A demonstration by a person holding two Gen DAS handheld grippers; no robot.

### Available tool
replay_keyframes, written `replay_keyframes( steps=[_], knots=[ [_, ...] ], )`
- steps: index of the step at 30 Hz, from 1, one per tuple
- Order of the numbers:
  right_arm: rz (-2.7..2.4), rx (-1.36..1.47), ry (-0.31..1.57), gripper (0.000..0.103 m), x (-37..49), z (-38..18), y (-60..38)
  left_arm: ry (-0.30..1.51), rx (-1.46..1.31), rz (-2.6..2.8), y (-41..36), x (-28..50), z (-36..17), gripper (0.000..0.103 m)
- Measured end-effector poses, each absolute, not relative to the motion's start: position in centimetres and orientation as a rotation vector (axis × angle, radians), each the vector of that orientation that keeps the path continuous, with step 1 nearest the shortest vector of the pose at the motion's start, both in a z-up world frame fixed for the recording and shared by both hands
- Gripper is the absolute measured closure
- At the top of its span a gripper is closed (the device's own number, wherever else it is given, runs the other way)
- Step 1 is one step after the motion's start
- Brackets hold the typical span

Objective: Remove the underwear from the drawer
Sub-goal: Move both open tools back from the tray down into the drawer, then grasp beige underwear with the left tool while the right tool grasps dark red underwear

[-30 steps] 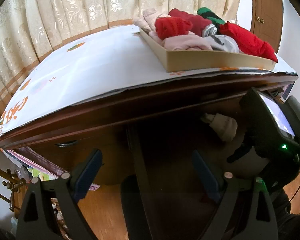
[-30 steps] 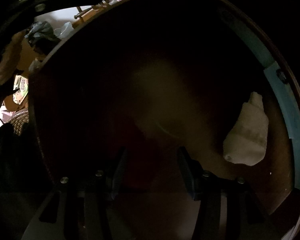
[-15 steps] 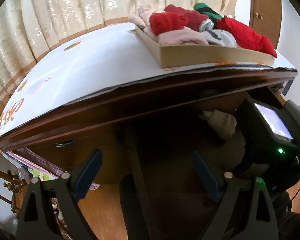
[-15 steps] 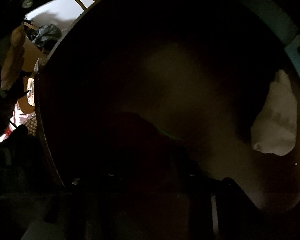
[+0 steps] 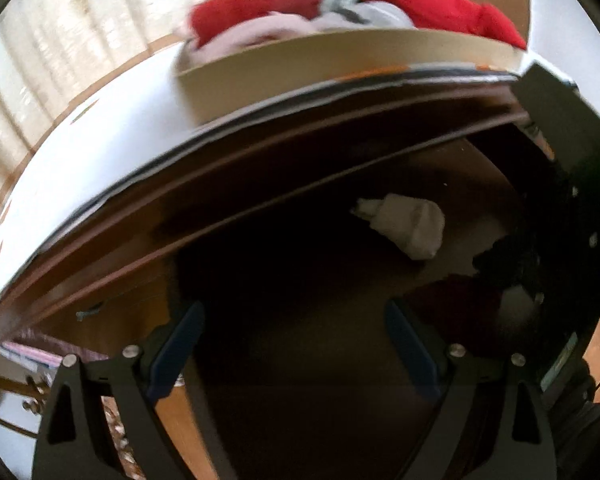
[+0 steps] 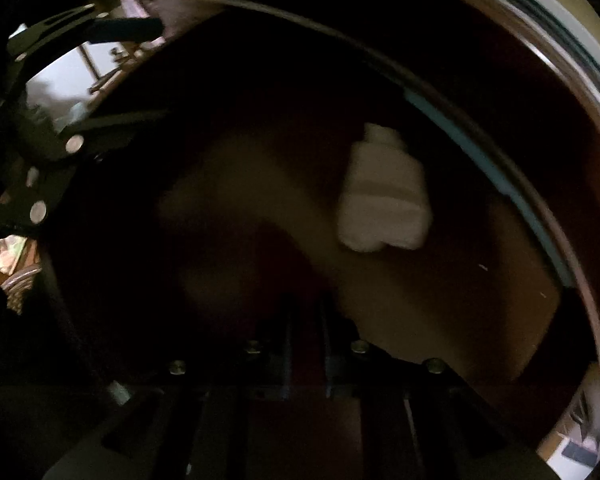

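We log: dark wooden drawer [image 5: 284, 248], white rolled garment [image 5: 408, 226] beyond spread left gripper [image 5: 296, 344]; right gripper [image 6: 306, 320] pressed together, dark red fabric apparently pinched; box of clothes [image 5: 300, 76] on white-covered top, curtains [image 5: 60, 48] behind.

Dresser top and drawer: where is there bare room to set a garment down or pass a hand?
Free: the white cover left of the box, out to the curtain, and the drawer floor around the white bundle, though its dark left part is hard to read. Crowded: the box, heaped with clothes, and the drawer's right side, filled by the right gripper.
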State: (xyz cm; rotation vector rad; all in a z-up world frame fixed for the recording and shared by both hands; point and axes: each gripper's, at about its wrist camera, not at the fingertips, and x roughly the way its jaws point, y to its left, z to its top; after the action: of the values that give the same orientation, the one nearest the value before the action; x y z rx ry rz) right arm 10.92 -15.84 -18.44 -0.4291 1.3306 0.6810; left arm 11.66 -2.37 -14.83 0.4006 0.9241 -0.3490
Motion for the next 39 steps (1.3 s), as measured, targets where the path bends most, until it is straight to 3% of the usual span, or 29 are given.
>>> replay_keyframes(
  steps=[15,17,18,19,39],
  knots=[
    [0.664,-0.244,1.327,0.089,10.1,-17.2,-21.9,0.940,0.630,-0.480,-8.8,13.3,-16.9,0.010],
    [0.679,-0.278,1.331,0.077,10.5,-17.9,-21.8,0.943,0.632,-0.466,-8.2,13.3,-16.7,0.010],
    [0.688,-0.288,1.336,0.058,10.3,-18.1,-21.3,0.945,0.634,-0.452,-7.7,13.4,-16.7,0.010],
    [0.699,-0.290,1.334,0.047,10.2,-18.3,-20.8,0.950,0.630,-0.436,-7.2,13.5,-16.7,0.010],
    [0.785,-0.228,1.429,0.047,10.6,-20.4,-18.9,0.959,0.622,-0.425,-6.9,14.3,-16.9,0.010]
  ],
)
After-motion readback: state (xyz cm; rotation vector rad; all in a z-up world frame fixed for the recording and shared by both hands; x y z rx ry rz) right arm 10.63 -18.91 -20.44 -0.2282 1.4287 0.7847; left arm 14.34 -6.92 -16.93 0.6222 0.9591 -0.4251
